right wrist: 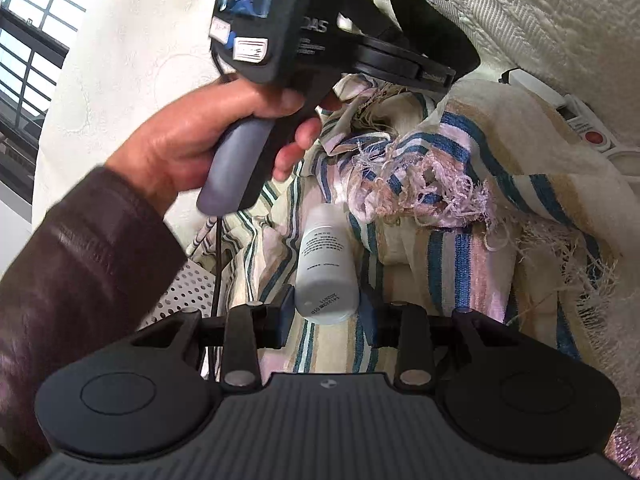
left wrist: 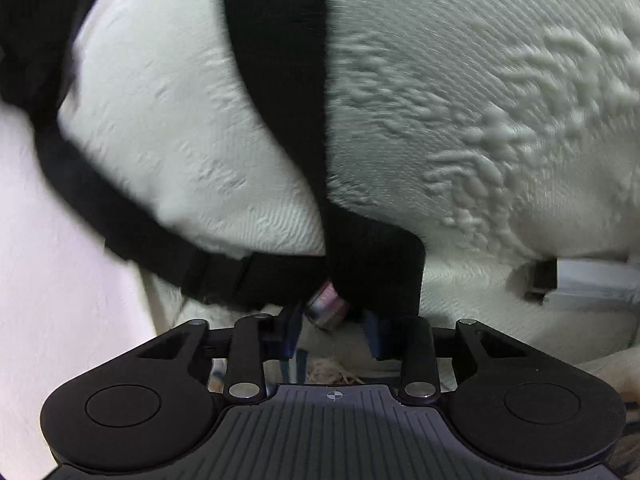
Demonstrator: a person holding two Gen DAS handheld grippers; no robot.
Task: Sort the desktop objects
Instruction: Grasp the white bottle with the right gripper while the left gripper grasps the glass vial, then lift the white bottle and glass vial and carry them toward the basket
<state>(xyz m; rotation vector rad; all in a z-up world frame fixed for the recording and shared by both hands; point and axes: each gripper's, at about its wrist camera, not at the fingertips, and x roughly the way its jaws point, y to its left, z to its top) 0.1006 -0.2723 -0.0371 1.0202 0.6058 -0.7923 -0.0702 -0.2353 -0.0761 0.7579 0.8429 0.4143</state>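
Right gripper [right wrist: 326, 312]: my jaws are clamping the white bottle [right wrist: 325, 264].
Left gripper [left wrist: 332, 320]: my jaws are narrowly gripping a small blurred cylinder [left wrist: 326, 306].

White bottle [right wrist: 326, 268], black print; striped cloth [right wrist: 460, 248] blue, pink, cream; black strap [left wrist: 280, 80].

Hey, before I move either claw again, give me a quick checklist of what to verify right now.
1. Grip of right claw on white plastic bottle: ok, pads against both sides.
2. Grip of left claw on small pink-and-silver cylinder: cannot tell; it sits between the fingers, contact unclear.
3. Black fabric strap clear of left claw: not ok, it drapes over the cylinder.
4. Bottle lifted off striped fringed cloth: cannot tell.
5. Left view sharp: not ok, blurred.
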